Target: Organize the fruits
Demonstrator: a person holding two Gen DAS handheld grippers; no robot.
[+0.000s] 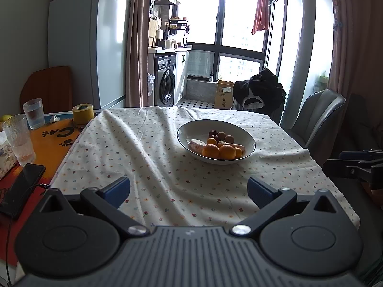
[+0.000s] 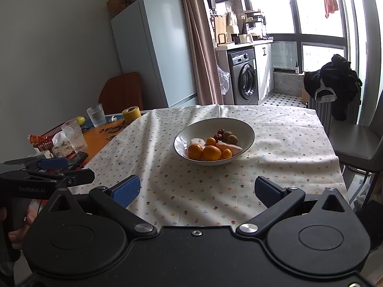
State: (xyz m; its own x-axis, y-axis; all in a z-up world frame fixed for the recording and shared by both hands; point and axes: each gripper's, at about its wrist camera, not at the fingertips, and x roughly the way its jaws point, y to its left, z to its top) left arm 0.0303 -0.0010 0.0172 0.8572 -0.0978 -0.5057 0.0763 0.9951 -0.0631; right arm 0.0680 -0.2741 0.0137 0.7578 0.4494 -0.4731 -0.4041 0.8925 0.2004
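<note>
A: Kitchen-dining room, daylight from the windows. Floral cloth (image 1: 167,167) covers most of the tabletop (image 1: 51,148); orange mat shows at its left edge.

B: Fruit location?

A: All in one white bowl (image 1: 249,143) on the cloth, right of centre. Contents: three larger oranges (image 2: 211,153) at the near rim, smaller orange ones beside them, two brown kiwis (image 2: 232,139) and small dark red fruits (image 2: 218,137) at the far side. A pale wrapped item lies among them; cannot identify it.

B: Gripper status?

A: Left gripper (image 1: 189,191) has its jaws spread wide, nothing between them, above the near cloth, well apart from the bowl. Right gripper (image 2: 197,190) likewise gapes, nothing held.

B: Off-cloth items?

A: Two glasses (image 1: 34,112), yellow tape roll (image 1: 82,113), phone (image 1: 21,186) on the left
</note>
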